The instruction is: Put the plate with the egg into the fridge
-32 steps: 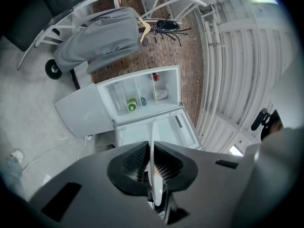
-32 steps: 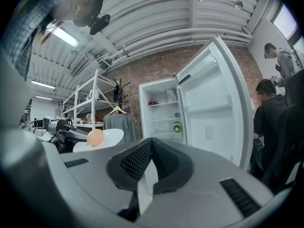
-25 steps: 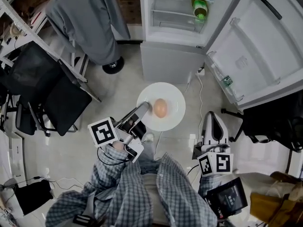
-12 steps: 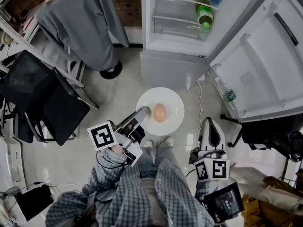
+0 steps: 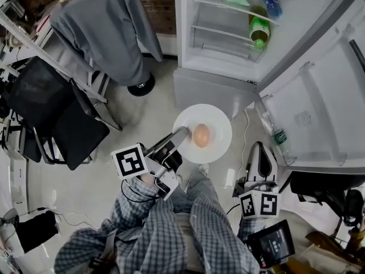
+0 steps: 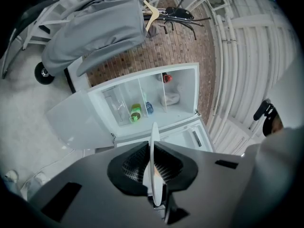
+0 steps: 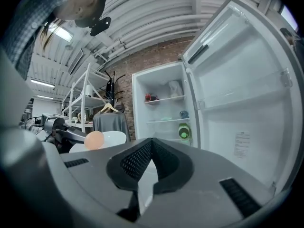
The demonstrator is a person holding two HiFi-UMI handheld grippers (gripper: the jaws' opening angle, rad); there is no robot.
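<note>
Plate [image 5: 220,123] rim between left tongs [image 5: 182,133]

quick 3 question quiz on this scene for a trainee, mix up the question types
1. True or false: the egg lies on the plate.
2. What does the left hand-held gripper hold? A) the plate's rim B) the egg C) nothing
3. Fill in: the door of the fridge stands ____.

Key: 1 true; 2 A; 3 open.
</note>
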